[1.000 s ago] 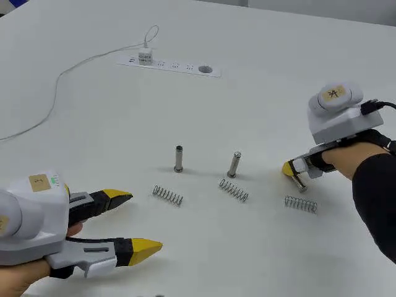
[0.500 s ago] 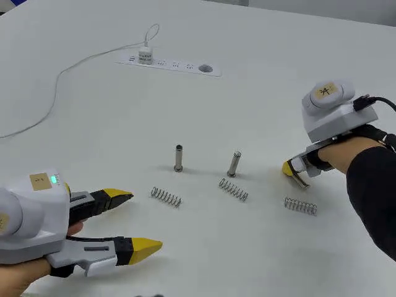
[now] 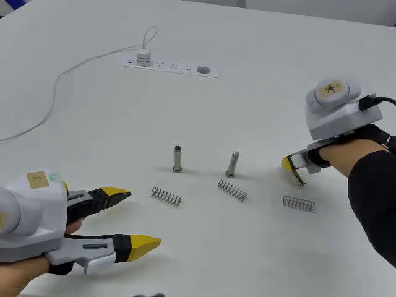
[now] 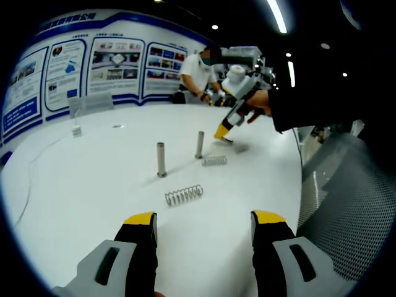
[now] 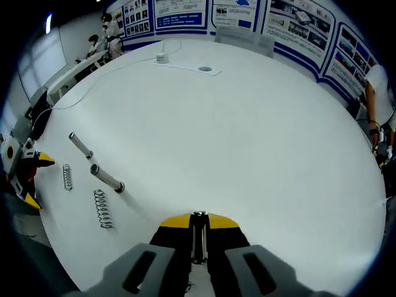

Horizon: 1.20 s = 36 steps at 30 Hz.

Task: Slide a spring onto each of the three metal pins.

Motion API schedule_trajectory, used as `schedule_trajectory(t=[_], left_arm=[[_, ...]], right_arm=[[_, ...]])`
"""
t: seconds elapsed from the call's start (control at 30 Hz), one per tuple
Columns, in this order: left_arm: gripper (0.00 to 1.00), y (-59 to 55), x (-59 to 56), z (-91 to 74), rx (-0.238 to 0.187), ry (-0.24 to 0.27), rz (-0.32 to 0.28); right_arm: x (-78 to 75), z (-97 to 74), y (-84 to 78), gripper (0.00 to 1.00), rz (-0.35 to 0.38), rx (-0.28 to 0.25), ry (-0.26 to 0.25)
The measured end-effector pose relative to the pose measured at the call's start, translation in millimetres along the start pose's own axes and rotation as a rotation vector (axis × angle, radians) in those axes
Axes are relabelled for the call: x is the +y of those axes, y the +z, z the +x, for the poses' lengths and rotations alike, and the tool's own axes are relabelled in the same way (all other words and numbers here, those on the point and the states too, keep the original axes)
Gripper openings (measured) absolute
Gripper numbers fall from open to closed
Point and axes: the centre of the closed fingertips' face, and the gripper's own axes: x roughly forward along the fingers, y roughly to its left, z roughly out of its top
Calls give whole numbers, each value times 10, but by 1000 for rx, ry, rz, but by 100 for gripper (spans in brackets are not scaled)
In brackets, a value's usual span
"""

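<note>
Two metal pins stand upright on the white table, one [image 3: 177,159] on the left and one [image 3: 232,164] to its right. Three springs [image 3: 166,196] [image 3: 232,190] [image 3: 299,203] lie flat in front of them. My right gripper [image 3: 291,166] is shut on the third pin [image 3: 299,178], which hangs tilted just above the table, right of the standing pins; the same pin [image 5: 198,238] sits between its jaws in the right gripper view. My left gripper [image 3: 133,219] is open and empty at the near left, aimed at the left spring [image 4: 184,195].
A white power strip [image 3: 167,65] with a plugged-in charger lies at the back, its cable [image 3: 62,74] trailing off to the left. The table edge [image 4: 297,185] runs to the right in the left gripper view. People stand by display boards in the background.
My right gripper has lifted slightly with the pin still in it. The left gripper, standing pins and springs stay put.
</note>
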Motion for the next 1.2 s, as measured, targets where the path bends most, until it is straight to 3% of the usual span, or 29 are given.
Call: schedule_trajectory(t=[0.43, 1.2], left_arm=[[62, 39, -14, -21, -4, 2, 11], [62, 88, -36, -46, -6, 7, 28]], right_arm=[[-17, -171, 73, 8, 20, -58, -15], [-48, -360, -24, 9, 37, -125, -32]])
